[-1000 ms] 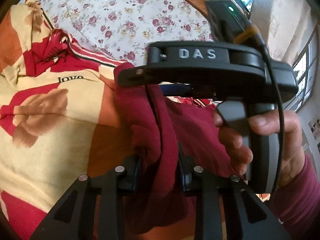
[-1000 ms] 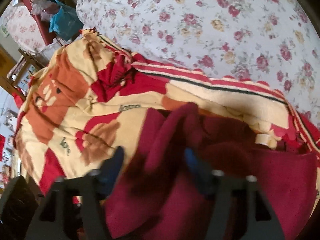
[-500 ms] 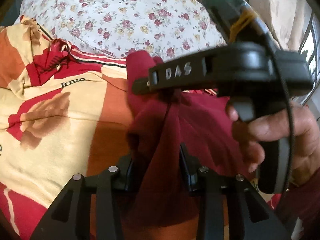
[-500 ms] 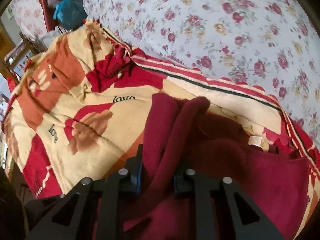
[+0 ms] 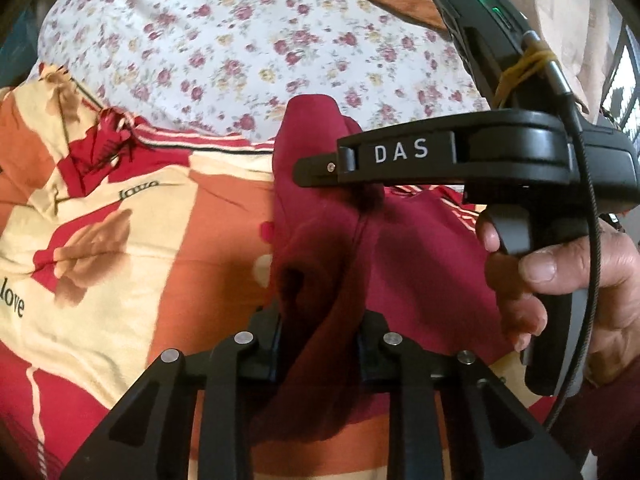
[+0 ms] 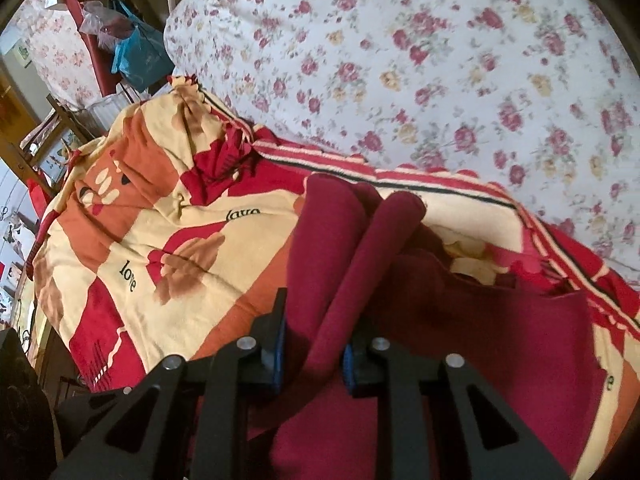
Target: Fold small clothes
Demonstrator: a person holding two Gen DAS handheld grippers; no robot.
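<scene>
A bunched fold of the maroon garment (image 5: 320, 280) is pinched between the left gripper (image 5: 318, 344) fingers, which are closed in tight on the cloth at about 6 o'clock in the left wrist view. Same deal on the other side: the right gripper (image 6: 314, 354) is clamped narrow on a rolled ridge of the garment (image 6: 360, 248), with blue pads (image 6: 277, 354) seen pressed against the fabric. From the right fingers the cloth is run up toward 12 o'clock as two rounded folds, and the rest is spread out flat toward 4 o'clock. In the left view the right gripper's body (image 5: 460, 156) is seen crossing at 2 o'clock, marked DAS, gripped by the right hand (image 5: 568, 280) at 3 o'clock, with a cable run down past it. The garment is laid on a blanket (image 6: 168, 216) patterned in cream, orange and red with "love" printed on it, spread toward 9 o'clock. Beyond that, toward 12 o'clock, a floral sheet (image 6: 440, 60) is seen. A blue bag (image 6: 140, 56) is tucked at 11 o'clock in the right view.
</scene>
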